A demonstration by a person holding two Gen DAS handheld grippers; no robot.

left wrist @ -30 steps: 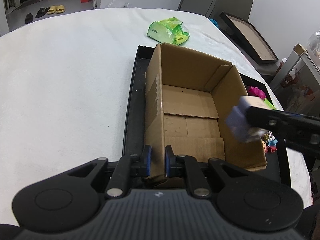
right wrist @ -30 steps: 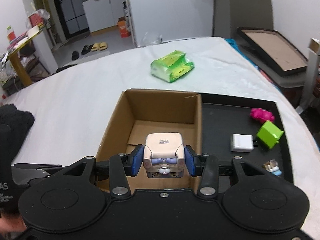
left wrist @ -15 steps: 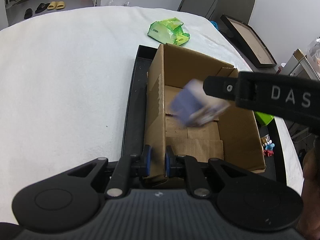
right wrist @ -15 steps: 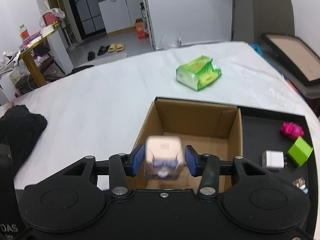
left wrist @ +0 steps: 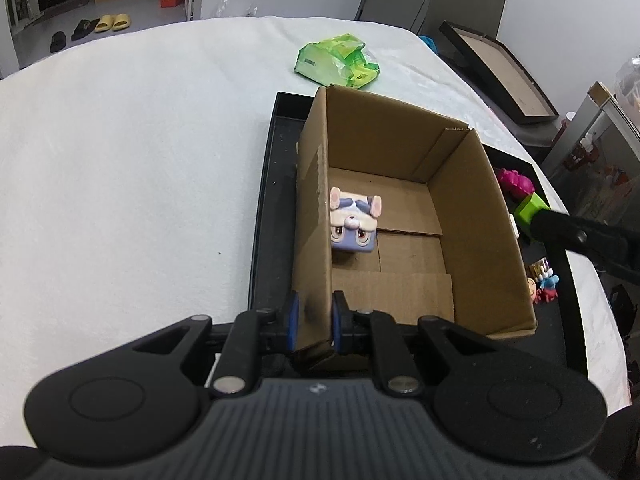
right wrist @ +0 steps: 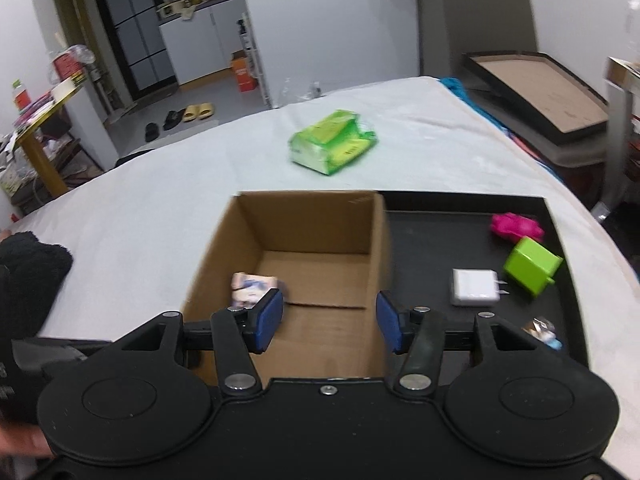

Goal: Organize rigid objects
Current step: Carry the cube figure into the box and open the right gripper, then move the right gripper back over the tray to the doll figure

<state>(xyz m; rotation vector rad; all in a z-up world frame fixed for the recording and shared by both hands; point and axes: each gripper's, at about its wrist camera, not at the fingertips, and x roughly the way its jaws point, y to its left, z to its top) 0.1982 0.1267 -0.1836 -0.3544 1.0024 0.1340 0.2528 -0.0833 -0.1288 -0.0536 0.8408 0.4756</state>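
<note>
Two grippers worked over a white-covered counter [left wrist: 120, 168], the largest thing in sight. On it lay a black tray [right wrist: 440, 232], and on the tray's left part stood an open cardboard box [left wrist: 472, 216], upright, with its flaps folded down inside. Beyond the tray, apart from it, a green tissue pack [right wrist: 332, 146] rested on the cloth. The left gripper [left wrist: 312, 322] had its jaws pressed onto the near left wall of the box, one blue pad outside and one inside, pinching the cardboard. The right gripper [right wrist: 329, 320] hung above the near end of the box with its jaws spreading apart and nothing between the pads; in the left wrist view only its dark finger showed, over the tray beside the box. A cube-shaped cartoon-face toy [left wrist: 354, 226] lay on the box floor against the left wall, free of both grippers. On the tray's bare right part sat a lime-green charger cube [right wrist: 530, 266], just beside a white wall charger [right wrist: 474, 287], with a pink toy [right wrist: 516, 227] behind them and a clump of small figurines [right wrist: 542, 332] near the front edge.
</note>
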